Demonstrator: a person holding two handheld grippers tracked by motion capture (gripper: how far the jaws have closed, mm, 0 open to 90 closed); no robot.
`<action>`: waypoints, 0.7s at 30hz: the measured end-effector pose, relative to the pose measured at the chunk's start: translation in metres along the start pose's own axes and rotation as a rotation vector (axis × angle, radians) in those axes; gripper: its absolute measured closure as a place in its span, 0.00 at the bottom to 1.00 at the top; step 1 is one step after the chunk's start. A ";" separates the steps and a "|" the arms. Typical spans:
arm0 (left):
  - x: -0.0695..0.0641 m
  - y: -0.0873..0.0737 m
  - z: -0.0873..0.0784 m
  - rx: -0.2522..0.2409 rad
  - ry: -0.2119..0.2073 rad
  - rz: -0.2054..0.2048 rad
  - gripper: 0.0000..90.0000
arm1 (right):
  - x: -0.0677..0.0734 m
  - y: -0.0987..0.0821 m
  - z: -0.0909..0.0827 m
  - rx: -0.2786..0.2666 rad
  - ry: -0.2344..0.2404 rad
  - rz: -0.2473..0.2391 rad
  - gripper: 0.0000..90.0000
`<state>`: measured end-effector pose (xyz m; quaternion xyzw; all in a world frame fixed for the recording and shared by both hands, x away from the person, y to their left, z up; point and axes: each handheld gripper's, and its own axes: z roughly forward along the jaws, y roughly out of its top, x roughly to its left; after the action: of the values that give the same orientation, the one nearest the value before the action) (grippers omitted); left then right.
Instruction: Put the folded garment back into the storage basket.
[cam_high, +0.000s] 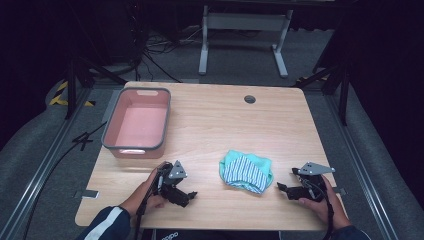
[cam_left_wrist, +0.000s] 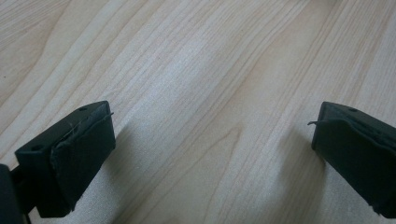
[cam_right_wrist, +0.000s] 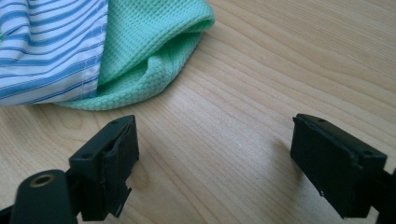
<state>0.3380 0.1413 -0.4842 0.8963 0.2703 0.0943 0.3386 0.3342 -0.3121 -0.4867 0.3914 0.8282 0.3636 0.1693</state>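
A: High view: green waffle cloth (cam_high: 247, 171) with a blue-striped white layer folded on top lies on the table (cam_high: 215, 120), between the two claws. Pink bin (cam_high: 137, 122) sits at the far left.

B: Left claw (cam_high: 186, 196) view adds jaws spread wide over bare wood grain, nothing between them.

A: Right claw (cam_right_wrist: 212, 161) view: jaws also spread, nothing gripped. The cloth's folded green edge lies just beyond the left jaw, not touching. Weave and stripes resolve here, not from above.
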 end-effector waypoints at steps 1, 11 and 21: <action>0.000 0.000 0.000 -0.002 -0.004 0.002 0.00 | 0.000 0.000 0.000 0.000 0.001 -0.001 0.17; 0.000 0.000 0.000 0.000 -0.002 0.004 0.00 | -0.001 0.000 -0.001 0.011 -0.027 0.026 0.17; -0.004 0.030 0.007 -0.005 -0.044 0.027 0.21 | 0.003 0.013 -0.006 -0.001 0.024 0.074 0.31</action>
<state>0.3492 0.1165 -0.4699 0.9010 0.2503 0.0799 0.3452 0.3356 -0.3071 -0.4733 0.4173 0.8150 0.3745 0.1462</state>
